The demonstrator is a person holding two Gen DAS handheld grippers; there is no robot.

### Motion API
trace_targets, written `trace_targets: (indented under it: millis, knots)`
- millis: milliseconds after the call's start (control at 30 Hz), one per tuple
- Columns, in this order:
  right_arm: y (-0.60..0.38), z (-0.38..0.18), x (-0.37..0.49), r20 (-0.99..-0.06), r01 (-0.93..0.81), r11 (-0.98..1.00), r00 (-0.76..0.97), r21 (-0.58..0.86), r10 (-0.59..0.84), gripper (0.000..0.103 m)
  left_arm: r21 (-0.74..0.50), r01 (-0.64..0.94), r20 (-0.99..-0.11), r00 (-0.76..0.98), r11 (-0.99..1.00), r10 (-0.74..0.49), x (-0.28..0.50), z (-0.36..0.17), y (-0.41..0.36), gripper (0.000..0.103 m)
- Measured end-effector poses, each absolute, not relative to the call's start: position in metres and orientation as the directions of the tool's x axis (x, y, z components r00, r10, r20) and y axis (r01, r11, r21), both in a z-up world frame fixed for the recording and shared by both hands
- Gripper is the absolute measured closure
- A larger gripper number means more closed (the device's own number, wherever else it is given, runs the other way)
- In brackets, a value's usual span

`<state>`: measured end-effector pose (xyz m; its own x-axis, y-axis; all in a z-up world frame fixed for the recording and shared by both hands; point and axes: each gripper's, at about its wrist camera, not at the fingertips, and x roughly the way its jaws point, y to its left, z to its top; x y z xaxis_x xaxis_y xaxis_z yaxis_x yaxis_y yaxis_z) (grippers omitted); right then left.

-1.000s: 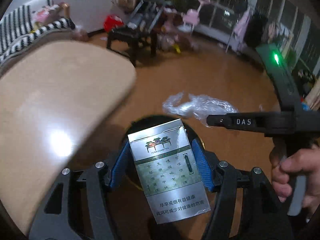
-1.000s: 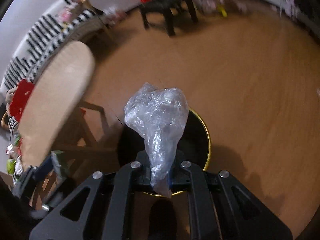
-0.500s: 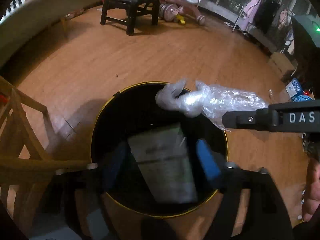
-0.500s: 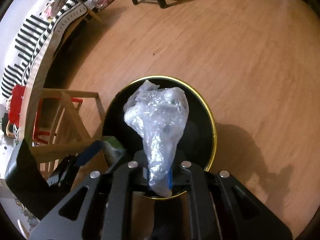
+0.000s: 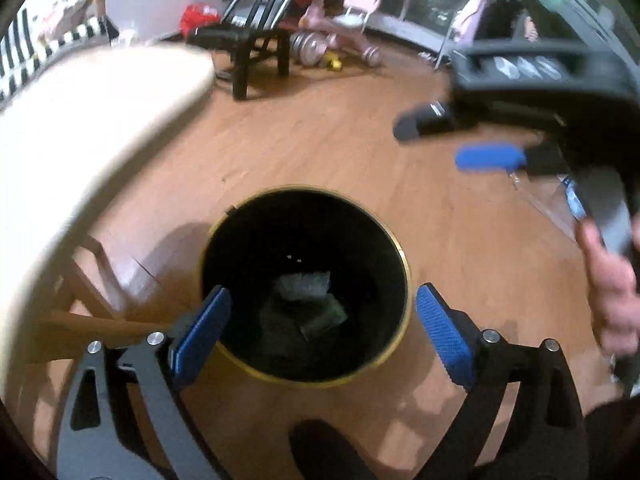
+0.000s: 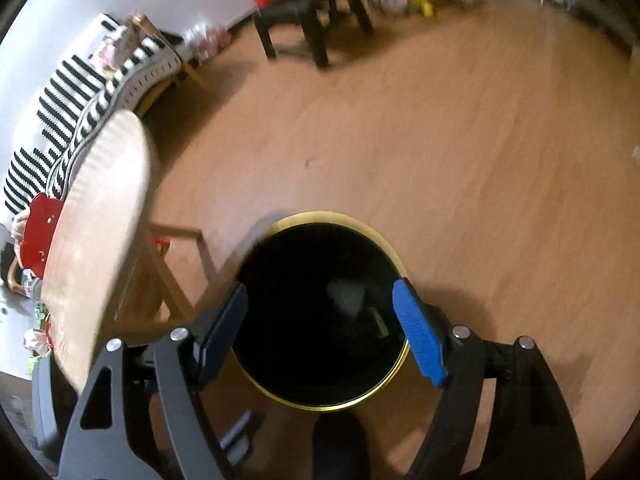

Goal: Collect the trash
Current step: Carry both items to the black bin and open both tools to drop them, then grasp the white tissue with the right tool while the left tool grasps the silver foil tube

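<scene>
The left claw (image 5: 322,326) hangs over a black bin with a gold rim (image 5: 405,308), its blue pads (image 5: 440,338) spread wide and still parting, nothing between them. The right claw (image 6: 320,328) is also above the bin, its jaws opening and empty; in the left view it shows blurred at upper right, held by a hand (image 5: 612,288). At the bottom of the bin lie a crumpled clear plastic bag (image 5: 306,286) and a cigarette pack (image 5: 320,316), dim in the dark. The bin stands on a wooden floor (image 6: 460,140), beside a pale round surface (image 5: 80,128).
</scene>
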<state>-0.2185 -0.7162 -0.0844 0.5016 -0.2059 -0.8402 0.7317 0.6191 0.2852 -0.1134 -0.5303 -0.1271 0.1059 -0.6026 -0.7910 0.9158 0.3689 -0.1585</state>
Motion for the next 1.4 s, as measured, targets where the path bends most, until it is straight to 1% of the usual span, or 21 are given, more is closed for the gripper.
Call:
trace_targets:
  millis: [33, 100, 167, 267, 367, 400, 500, 600, 633, 800, 933, 1067, 1200, 1367, 1400]
  knots:
    - [-0.707, -0.070, -0.217, -0.821, 0.722, 0.635, 0.520, 0.274, -0.235, 0.027, -0.141, 0.920, -0.781, 0.124, 0.366, -0.612, -0.115, -0.113, -0.518, 0.008]
    - [-0.679, -0.035, -0.212, -0.767, 0.689, 0.678, 0.571, 0.255, -0.292, 0.021, -0.111, 0.918, -0.754, 0.172, 0.381, -0.634, -0.112, -0.084, -0.487, 0.008]
    - [-0.649, -0.009, -0.202, -0.721, 0.648, 0.721, 0.620, 0.247, -0.310, 0.018, -0.098, 0.904, -0.728, 0.219, 0.415, -0.649, -0.103, -0.056, -0.452, 0.007]
    - [-0.597, 0.020, -0.175, -0.665, 0.541, 0.800, 0.701, 0.261, -0.257, 0.017, -0.057, 0.864, -0.701, 0.322, 0.500, -0.637, -0.084, -0.024, -0.395, 0.007]
    - [-0.539, 0.038, -0.142, -0.630, 0.423, 0.872, 0.754, 0.248, -0.187, 0.016, 0.008, 0.777, -0.678, 0.467, 0.630, -0.568, -0.056, 0.000, -0.324, 0.007]
    - [-0.513, 0.044, -0.127, -0.622, 0.365, 0.900, 0.769, 0.238, -0.148, 0.016, 0.016, 0.726, -0.670, 0.518, 0.687, -0.532, -0.043, 0.007, -0.292, 0.007]
    - [-0.453, 0.050, -0.093, -0.619, 0.242, 0.945, 0.783, 0.220, -0.056, 0.016, 0.015, 0.611, -0.664, 0.598, 0.792, -0.449, -0.016, 0.018, -0.221, 0.007]
    - [-0.384, 0.049, -0.055, -0.641, 0.095, 0.975, 0.765, 0.202, 0.058, 0.016, 0.069, 0.460, -0.660, 0.686, 0.885, -0.305, 0.007, 0.016, -0.148, 0.007]
    - [-0.357, 0.046, -0.043, -0.651, 0.042, 0.981, 0.753, 0.188, 0.093, 0.016, 0.062, 0.402, -0.673, 0.693, 0.914, -0.259, 0.016, 0.013, -0.118, 0.007]
    - [-0.280, 0.035, -0.015, -0.678, -0.093, 0.988, 0.719, 0.125, 0.153, 0.016, 0.005, 0.266, -0.724, 0.666, 0.964, -0.180, 0.029, 0.000, -0.041, 0.007]
    - [-0.253, 0.025, -0.001, -0.707, -0.141, 0.984, 0.685, 0.105, 0.173, 0.016, 0.006, 0.230, -0.739, 0.656, 0.973, -0.150, 0.030, -0.015, -0.023, 0.007]
    - [-0.249, 0.017, -0.001, -0.708, -0.147, 0.985, 0.686, 0.092, 0.168, 0.016, -0.030, 0.231, -0.756, 0.631, 0.973, -0.173, 0.040, -0.018, -0.023, 0.007]
    - [-0.265, -0.002, 0.008, -0.743, -0.121, 0.986, 0.648, 0.114, 0.165, 0.024, -0.024, 0.216, -0.774, 0.614, 0.976, -0.155, 0.053, -0.029, -0.035, 0.007]
    - [-0.273, -0.026, 0.024, -0.788, -0.115, 0.989, 0.599, 0.093, 0.143, 0.027, -0.027, 0.162, -0.815, 0.568, 0.986, -0.116, 0.074, -0.051, -0.041, 0.007]
    - [-0.272, -0.031, 0.026, -0.796, -0.122, 0.988, 0.587, 0.093, 0.147, 0.028, -0.028, 0.153, -0.819, 0.563, 0.988, -0.110, 0.078, -0.054, -0.041, 0.007]
